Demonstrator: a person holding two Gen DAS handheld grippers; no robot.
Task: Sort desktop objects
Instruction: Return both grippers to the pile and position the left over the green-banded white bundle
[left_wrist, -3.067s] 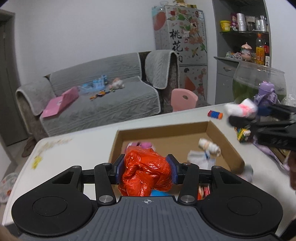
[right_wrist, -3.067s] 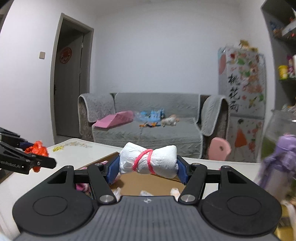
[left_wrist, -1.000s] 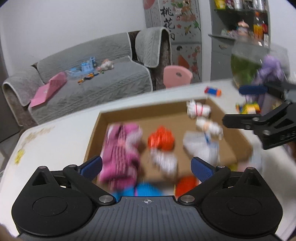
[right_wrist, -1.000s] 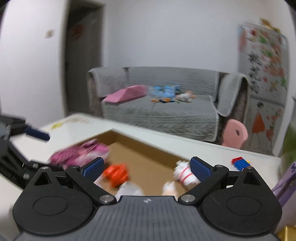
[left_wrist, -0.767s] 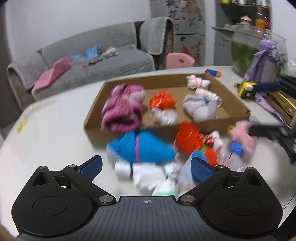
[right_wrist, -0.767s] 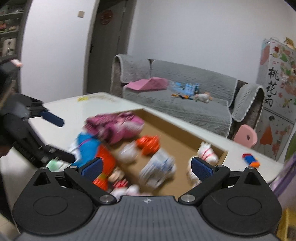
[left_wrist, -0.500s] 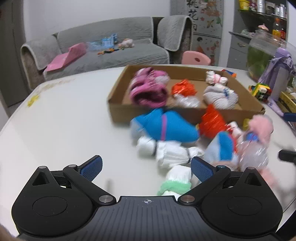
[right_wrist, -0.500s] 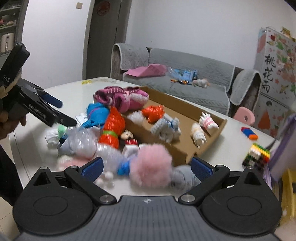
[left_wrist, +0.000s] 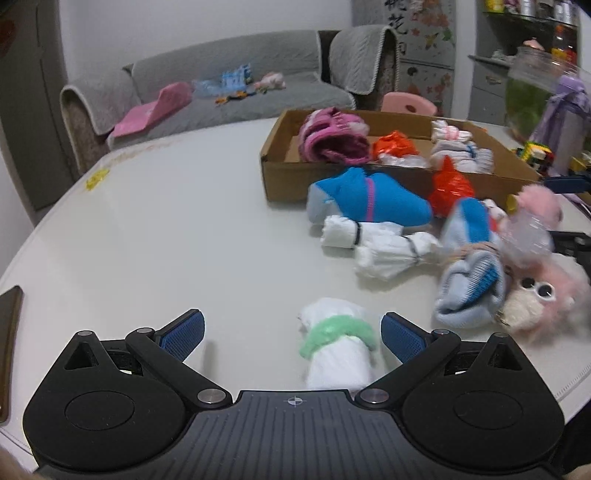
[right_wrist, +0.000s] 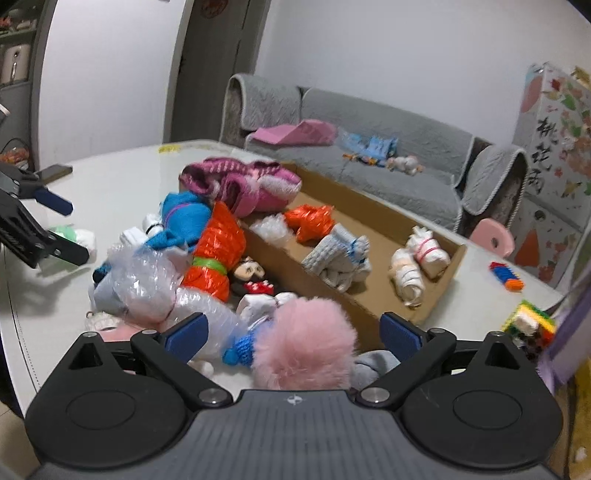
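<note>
left gripper (left_wrist: 291, 334) agape, right gripper (right_wrist: 293, 328) agape

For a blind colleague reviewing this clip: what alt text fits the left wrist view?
The open left gripper hovers over a white table, a white roll with a green band lying between its fingers. Beyond it, more bundles are heaped beside a partly filled cardboard box.

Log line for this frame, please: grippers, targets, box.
left gripper: open, over white bundle with green band | right gripper: open, jaws just narrowed, pink pompom between, ungripped | cardboard box: partly filled
</note>
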